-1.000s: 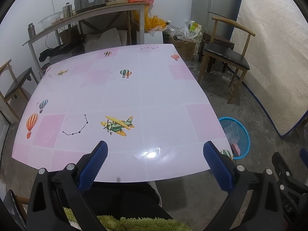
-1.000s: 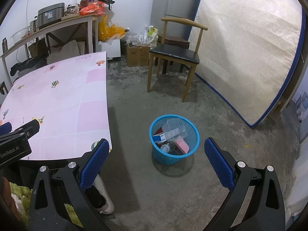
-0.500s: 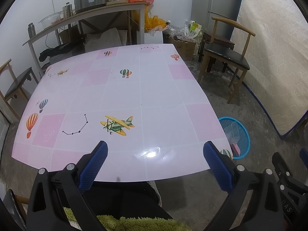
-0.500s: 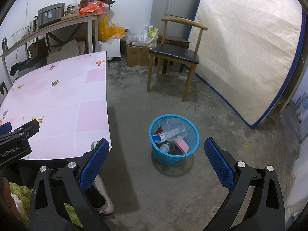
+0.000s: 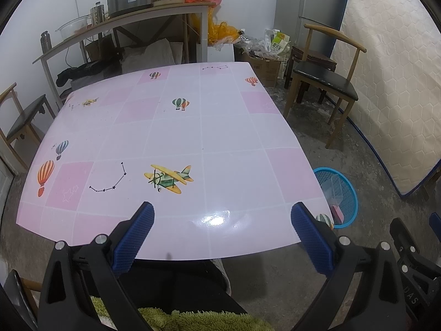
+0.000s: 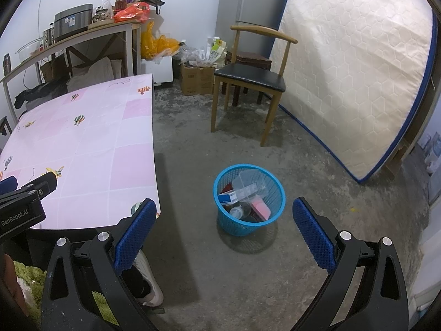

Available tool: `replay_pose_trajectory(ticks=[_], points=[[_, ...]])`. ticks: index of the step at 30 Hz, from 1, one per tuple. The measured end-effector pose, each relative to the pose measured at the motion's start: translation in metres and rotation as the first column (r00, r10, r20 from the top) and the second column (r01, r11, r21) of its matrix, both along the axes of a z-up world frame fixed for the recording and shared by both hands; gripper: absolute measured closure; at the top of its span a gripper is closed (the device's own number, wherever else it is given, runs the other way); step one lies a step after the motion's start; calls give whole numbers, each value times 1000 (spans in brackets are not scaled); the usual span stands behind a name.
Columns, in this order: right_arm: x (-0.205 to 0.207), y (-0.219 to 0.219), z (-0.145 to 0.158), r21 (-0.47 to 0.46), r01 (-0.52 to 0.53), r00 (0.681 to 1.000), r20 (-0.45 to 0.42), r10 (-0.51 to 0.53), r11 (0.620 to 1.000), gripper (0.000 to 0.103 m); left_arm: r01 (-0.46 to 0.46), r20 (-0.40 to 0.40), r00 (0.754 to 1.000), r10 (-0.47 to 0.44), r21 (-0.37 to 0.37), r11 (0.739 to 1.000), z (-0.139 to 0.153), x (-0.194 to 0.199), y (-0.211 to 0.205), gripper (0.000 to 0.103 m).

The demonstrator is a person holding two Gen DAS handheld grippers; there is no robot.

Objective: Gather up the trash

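Biggest thing here is the table [image 5: 176, 127], pink checkered top w/ balloon and plane prints, and afaict there's nothing lying on it. Makes sense imo: the trash [image 6: 249, 194] is all sitting in the blue bin [image 6: 271, 215], which stands on the concrete floor [image 6: 317, 193] just off the table's right near corner, prob parked there so stuff can go straight over the edge. In it I can make out a clear plastic tub, a blue-white box, something pink and a bottle or jar; the rest is too small to tell.

Left gripper [image 5: 220, 237] hovers over the near edge of the table, aimed across the top, fingers spread wide w/ nothing between them. Right gripper [image 6: 222, 235] is out over the floor to the right, tipped down toward the bin, fingers also wide apart and empty. Both look parked, so I'd guess the job's basically done.
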State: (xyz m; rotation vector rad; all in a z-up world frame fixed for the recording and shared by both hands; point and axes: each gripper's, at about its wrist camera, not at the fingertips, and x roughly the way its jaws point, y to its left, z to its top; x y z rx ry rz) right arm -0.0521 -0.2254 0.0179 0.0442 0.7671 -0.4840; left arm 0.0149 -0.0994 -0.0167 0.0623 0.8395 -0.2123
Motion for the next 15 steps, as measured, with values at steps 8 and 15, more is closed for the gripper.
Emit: replay_pose_trajectory(ticks=[8, 15], points=[[0, 0, 0, 0, 1, 1000, -1, -1, 1000, 8, 2, -7, 1000, -2, -1, 1000, -2, 0, 1, 6], [1, 0, 1, 0, 0, 1000, 1, 0, 1000, 8, -2, -17, 1000, 2, -6, 1000, -4, -1, 1, 6]])
